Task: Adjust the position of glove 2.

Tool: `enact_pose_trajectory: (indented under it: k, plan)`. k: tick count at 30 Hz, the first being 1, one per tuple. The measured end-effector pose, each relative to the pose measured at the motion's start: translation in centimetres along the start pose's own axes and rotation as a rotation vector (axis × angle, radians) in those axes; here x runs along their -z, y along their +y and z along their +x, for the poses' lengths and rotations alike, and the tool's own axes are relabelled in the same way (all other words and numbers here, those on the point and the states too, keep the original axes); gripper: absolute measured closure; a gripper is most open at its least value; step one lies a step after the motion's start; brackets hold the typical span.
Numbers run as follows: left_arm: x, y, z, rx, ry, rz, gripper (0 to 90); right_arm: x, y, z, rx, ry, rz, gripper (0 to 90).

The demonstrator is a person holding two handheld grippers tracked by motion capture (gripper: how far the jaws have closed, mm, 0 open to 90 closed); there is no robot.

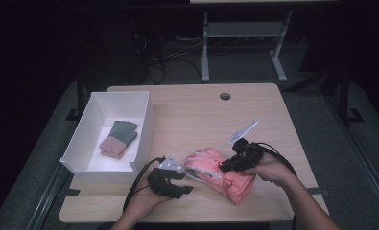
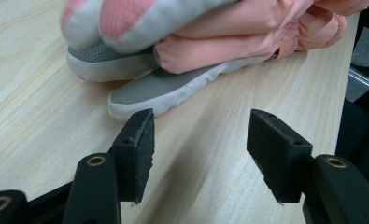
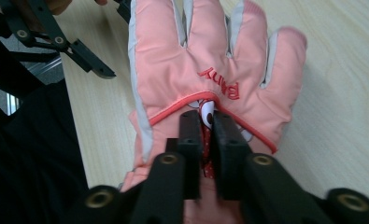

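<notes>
Pink glove (image 3: pixel 210 70) pinched in right tool (image 3: pixel 207 140), left tool (image 2: pixel 198 140) spread apart just beside it

One wooden table (image 1: pixel 196 115) carries everything counted here. On it sits one white box (image 1: pixel 95 119), toward the table's left side. Inside the box lie what look like two folded items, one dark grey (image 1: pixel 124 129) and one pinkish (image 1: pixel 112 145), stacked together (the exact count is hard to tell). Right of the box, near the table's front edge, lie pink gloves (image 1: pixel 220 173); the left gripper view shows at least two layered there, one atop the other. Two hand-held grippers hover by the gloves: one left gripper (image 1: pixel 173 184), one right gripper (image 1: pixel 228 165). One round hole (image 1: pixel 225 96) marks the table's far edge.
</notes>
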State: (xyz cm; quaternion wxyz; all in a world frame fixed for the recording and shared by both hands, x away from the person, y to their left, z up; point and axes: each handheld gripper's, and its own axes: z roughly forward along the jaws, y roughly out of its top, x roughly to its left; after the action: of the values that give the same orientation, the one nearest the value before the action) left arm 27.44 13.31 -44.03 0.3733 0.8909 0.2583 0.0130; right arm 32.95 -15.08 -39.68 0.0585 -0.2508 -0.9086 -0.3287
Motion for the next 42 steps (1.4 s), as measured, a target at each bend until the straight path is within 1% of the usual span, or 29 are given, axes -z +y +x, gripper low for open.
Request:
enact_pose_trajectory:
  k: [1, 2, 3, 4, 6, 7, 8, 9, 11, 13, 15, 16, 17, 19, 20, 22, 24, 26, 27, 28, 30, 31, 33, 35, 36, 37, 38, 41, 42]
  plan:
    - [0.0, 0.0, 0.0, 0.006, -0.001, -0.002, 41.0, 0.0, 0.0, 0.0, 0.006, 0.001, -0.006, 72.4]
    - [0.0, 0.0, -0.1, 0.006, 0.001, -0.002, 41.0, 0.1, 0.0, 0.0, 0.008, 0.002, -0.015, 66.0]
    - [0.1, 0.0, -0.1, 0.009, 0.004, -0.005, 41.2, 0.4, 0.0, 0.2, -0.002, -0.003, -0.027, 60.8]
    - [0.1, 0.0, -0.1, 0.013, 0.005, -0.011, 42.3, 0.8, 0.0, 0.2, -0.004, -0.01, -0.043, 59.9]
    - [0.2, 0.0, -0.1, 0.015, 0.007, -0.016, 45.5, 1.9, 0.1, 0.4, -0.001, -0.022, -0.099, 56.0]
    - [0.2, 0.0, -0.1, 0.01, 0.005, -0.014, 47.9, 2.6, 0.0, 0.5, 0.003, -0.032, -0.131, 56.9]
    - [0.3, 0.0, 0.0, -0.003, 0.005, -0.008, 53.4, 3.2, 0.0, 0.5, 0.008, -0.043, -0.163, 57.9]
    - [0.4, 0.1, -0.1, -0.003, 0.005, -0.007, 56.8, 3.8, -0.1, 0.5, 0.01, -0.065, -0.192, 59.8]
    - [0.6, 0.1, -0.1, -0.003, -0.005, -0.004, 66.8, 4.8, -0.6, 0.3, 0.012, -0.113, -0.228, 70.0]
    - [0.6, 0.2, -0.3, 0.008, -0.011, -0.01, 78.5, 5.5, -1.5, -0.1, 0.006, -0.176, -0.247, 84.6]
    - [0.6, 0.3, -0.4, 0.014, -0.017, -0.007, 87.6, 5.7, -2.4, -0.4, 0.003, -0.216, -0.236, 89.9]
    - [0.6, 0.3, -0.4, 0.009, -0.02, 0.001, 89.7, 5.8, -3.0, -0.7, -0.005, -0.222, -0.228, 90.0]
    - [0.5, 0.4, -0.4, 0.007, -0.022, 0.012, 89.7, 5.7, -3.7, -1.0, -0.006, -0.23, -0.226, 90.0]
    - [0.3, 0.5, -0.5, 0.005, -0.028, 0.022, 89.8, 5.5, -5.1, -1.6, -0.033, -0.249, -0.217, 90.0]
    - [0.0, 0.5, -0.7, 0.013, -0.032, 0.018, 89.8, 5.3, -5.8, -1.9, -0.045, -0.257, -0.212, 90.0]
    - [-0.5, 0.6, -1.0, 0.016, -0.041, 0.023, 89.8, 5.0, -7.3, -2.5, -0.07, -0.254, -0.207, 90.0]
    - [-1.0, 0.9, -1.4, 0.005, -0.048, 0.037, 89.8, 4.5, -8.4, -2.9, -0.095, -0.254, -0.203, 90.0]
    - [-1.7, 1.2, -1.8, -0.005, -0.054, 0.038, 89.8, 3.8, -9.2, -3.0, -0.097, -0.246, -0.193, 90.0]
    - [-2.0, 1.4, -2.0, -0.021, -0.058, 0.05, 89.7, 3.4, -9.4, -2.9, -0.094, -0.243, -0.183, 90.0]
    - [-2.3, 1.6, -2.1, -0.019, -0.06, 0.046, 89.7, 2.8, -9.5, -3.0, -0.083, -0.237, -0.159, 90.0]
    - [-2.7, 2.0, -2.1, -0.034, -0.059, 0.055, 89.7, 2.0, -9.4, -3.1, -0.073, -0.229, -0.141, 90.0]
    - [-3.0, 2.2, -2.1, -0.025, -0.056, 0.05, 89.7, 1.6, -9.3, -3.1, -0.069, -0.216, -0.127, 90.0]
    - [-3.1, 2.5, -1.7, -0.031, -0.048, 0.055, 89.7, 1.0, -9.2, -3.0, -0.058, -0.201, -0.112, 90.0]
    - [-3.3, 2.6, -1.4, -0.006, -0.041, 0.038, 89.7, 0.8, -9.2, -2.9, -0.056, -0.187, -0.102, 90.0]
    - [-3.3, 2.7, -1.1, -0.018, -0.037, 0.05, 89.7, 0.7, -9.3, -2.9, -0.059, -0.182, -0.1, 90.0]
    - [-3.4, 2.8, -1.0, -0.001, -0.033, 0.035, 89.7, 0.6, -9.3, -2.9, -0.062, -0.178, -0.096, 90.0]
    - [-3.3, 2.8, -0.8, -0.003, -0.029, 0.036, 89.7, 0.6, -9.3, -2.9, -0.06, -0.175, -0.097, 90.0]
    - [-3.3, 2.9, -0.3, 0.015, -0.015, 0.026, 89.7, 0.5, -9.4, -2.8, -0.054, -0.168, -0.09, 90.0]
    - [-3.2, 3.0, 0.0, 0.0, -0.014, 0.04, 89.7, 0.4, -9.4, -2.7, -0.055, -0.164, -0.088, 90.0]
